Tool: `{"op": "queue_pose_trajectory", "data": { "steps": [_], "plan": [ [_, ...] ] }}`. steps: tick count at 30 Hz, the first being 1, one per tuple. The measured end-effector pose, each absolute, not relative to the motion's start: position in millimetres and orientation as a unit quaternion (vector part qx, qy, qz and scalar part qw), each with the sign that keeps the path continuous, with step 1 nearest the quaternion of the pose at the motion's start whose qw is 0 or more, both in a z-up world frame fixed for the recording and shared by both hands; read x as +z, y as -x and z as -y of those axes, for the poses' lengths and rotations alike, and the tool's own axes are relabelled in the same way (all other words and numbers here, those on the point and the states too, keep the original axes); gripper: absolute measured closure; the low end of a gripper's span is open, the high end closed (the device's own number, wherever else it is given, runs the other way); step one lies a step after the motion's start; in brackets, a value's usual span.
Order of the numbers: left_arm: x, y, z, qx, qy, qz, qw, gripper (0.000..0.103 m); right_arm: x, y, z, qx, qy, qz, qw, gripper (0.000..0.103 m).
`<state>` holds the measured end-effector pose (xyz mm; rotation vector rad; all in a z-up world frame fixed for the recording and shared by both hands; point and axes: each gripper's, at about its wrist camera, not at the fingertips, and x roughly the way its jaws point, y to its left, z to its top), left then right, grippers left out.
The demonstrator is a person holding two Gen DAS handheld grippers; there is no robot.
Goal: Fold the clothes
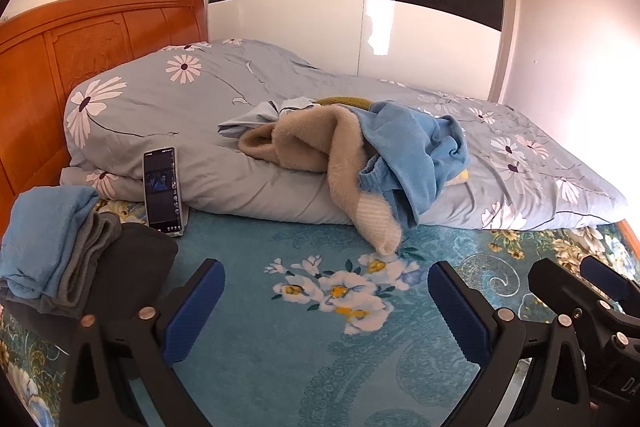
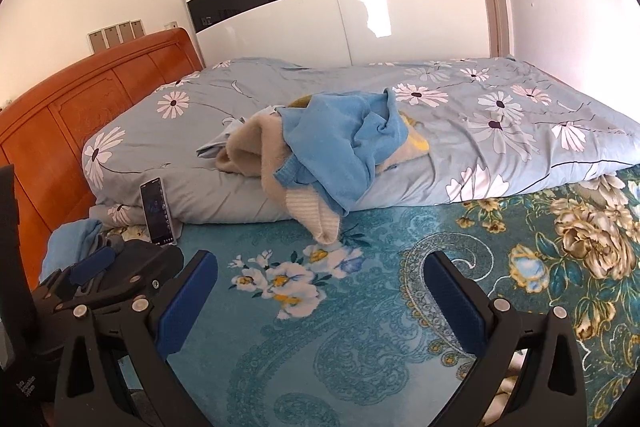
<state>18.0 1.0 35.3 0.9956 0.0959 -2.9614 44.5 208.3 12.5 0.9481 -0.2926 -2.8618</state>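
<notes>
Left gripper (image 1: 326, 301) and right gripper (image 2: 320, 291): fingers wide apart, holding nothing, above the teal bedspread (image 1: 280, 359). Unfolded clothes pile (image 1: 360, 155) lies ahead of fingers, on quilt (image 1: 168, 107). Folded stack (image 1: 52, 247) left of left fingers.

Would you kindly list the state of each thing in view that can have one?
left tool: open, empty, over the bedspread.
right tool: open, empty.
blue garment: crumpled, unfolded, on the quilt.
beige fleece garment: unfolded, one end hanging onto the bedspread.
folded clothes: stacked at the left.
phone: screen lit, leaning against the quilt.
quilt: folded over.
wardrobe doors: shut.
</notes>
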Motion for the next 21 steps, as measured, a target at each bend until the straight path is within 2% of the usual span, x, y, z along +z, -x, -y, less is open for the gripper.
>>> {"op": "queue_pose_trajectory", "data": {
  "steps": [14, 21],
  "plan": [
    [43.9, -21.2, -5.7, -0.952, -0.304, -0.015, -0.003, 0.0, 18.4, -42.0, -210.9, -0.936, -0.314, 0.12, 0.109, 0.0],
    [44.5, -20.1, -10.1, -0.953, -0.303, -0.003, -0.006, 0.0, 21.6, -42.6, -208.3, -0.944, -0.298, 0.095, 0.11, 0.0]
  ]
}}
